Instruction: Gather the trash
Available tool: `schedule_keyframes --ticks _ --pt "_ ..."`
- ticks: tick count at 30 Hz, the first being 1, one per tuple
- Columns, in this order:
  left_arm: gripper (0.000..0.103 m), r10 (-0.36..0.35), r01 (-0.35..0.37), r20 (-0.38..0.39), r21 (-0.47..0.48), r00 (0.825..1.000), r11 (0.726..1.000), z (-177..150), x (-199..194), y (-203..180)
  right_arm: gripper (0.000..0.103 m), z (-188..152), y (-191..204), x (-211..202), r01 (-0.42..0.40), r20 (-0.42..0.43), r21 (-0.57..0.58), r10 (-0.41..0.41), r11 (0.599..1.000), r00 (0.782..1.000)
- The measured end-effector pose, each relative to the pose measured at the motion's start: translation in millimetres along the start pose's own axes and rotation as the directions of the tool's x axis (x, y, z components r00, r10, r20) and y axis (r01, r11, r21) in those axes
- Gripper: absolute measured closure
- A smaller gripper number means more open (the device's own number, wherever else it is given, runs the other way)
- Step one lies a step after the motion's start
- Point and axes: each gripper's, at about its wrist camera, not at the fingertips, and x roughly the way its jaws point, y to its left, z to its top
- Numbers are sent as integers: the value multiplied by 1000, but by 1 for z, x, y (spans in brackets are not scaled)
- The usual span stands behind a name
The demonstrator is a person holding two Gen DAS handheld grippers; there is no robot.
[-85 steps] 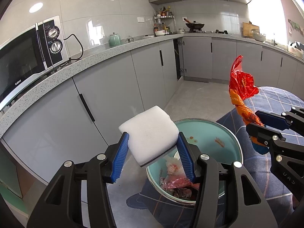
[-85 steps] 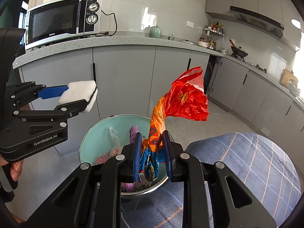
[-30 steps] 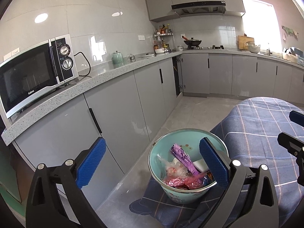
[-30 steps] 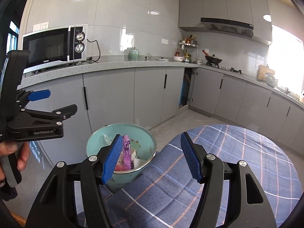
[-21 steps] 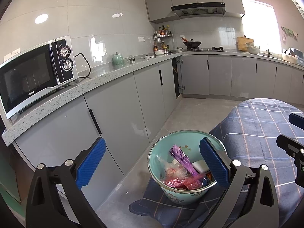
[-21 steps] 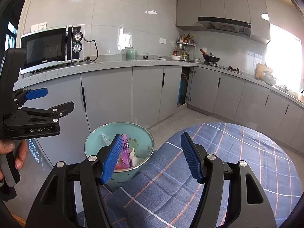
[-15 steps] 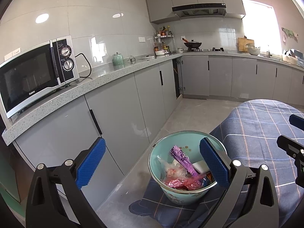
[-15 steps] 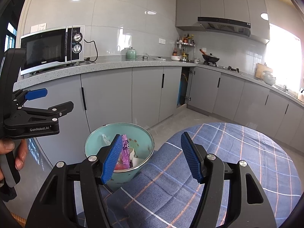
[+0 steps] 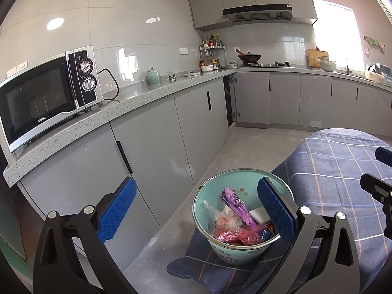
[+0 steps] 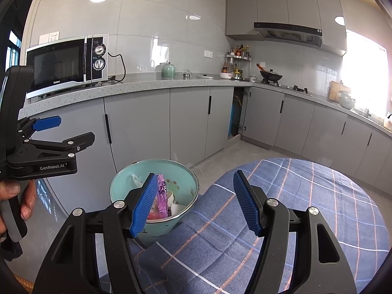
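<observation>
Left wrist view, reading left to right: microwave point(image 9: 49, 93) on the counter, grey cabinet doors below, then my left gripper point(image 9: 196, 210), its jaws spread wide with nothing between the blue pads. Beyond and between them sits the teal bucket point(image 9: 208, 235), perched on the edge of the blue plaid cloth point(image 9: 343, 171). I judge it is parked at that edge so both grippers can drop into it without reaching over the cloth. Inside I make out a purple wrapper point(image 9: 235, 205), a white block point(image 9: 259, 214) and red and pink wrappers point(image 9: 235, 235), heaped against the near wall. At far right the tip of the other gripper pokes into view.

Right wrist view: a hand point(image 10: 14, 208) grips the left gripper's handle at far left. My right gripper point(image 10: 196, 203) is partly spread and empty; its left pad overlaps the bucket's mouth in view, its right pad is over bare cloth. The trash lies ahead of and below both tools, touched by neither. No loose litter shows on the visible cloth, so collecting looks done or nearly so.
</observation>
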Motion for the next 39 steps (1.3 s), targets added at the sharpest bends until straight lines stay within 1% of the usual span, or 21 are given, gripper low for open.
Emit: schedule_keyframes --ticks 16,20,21,26,30,36,39 --pt "6 -1 1 -12 3 1000 1000 -1 3 2 39 2 -1 -1 3 5 5 -3 1000 1000" --pt "6 -14 15 -25 9 1000 1000 -1 5 1 39 2 0 -1 3 7 4 -3 1000 1000" --pt "5 -17 18 -25 10 1000 1000 -1 5 0 37 2 0 -1 2 6 3 -2 1000 1000" --pt "5 -7 7 -15 18 1000 1000 -1 3 -1 35 2 3 -1 5 12 -1 -5 1000 1000" --pt "5 -7 7 -26 19 1000 1000 -2 5 -3 35 2 4 -1 6 15 0 -6 1000 1000" --pt "5 11 -10 -36 34 999 999 -3 8 -4 35 3 4 -2 7 18 1 -7 1000 1000" --pt "5 28 -27 -29 39 999 999 -3 8 -4 35 4 5 -2 8 19 0 -8 1000 1000"
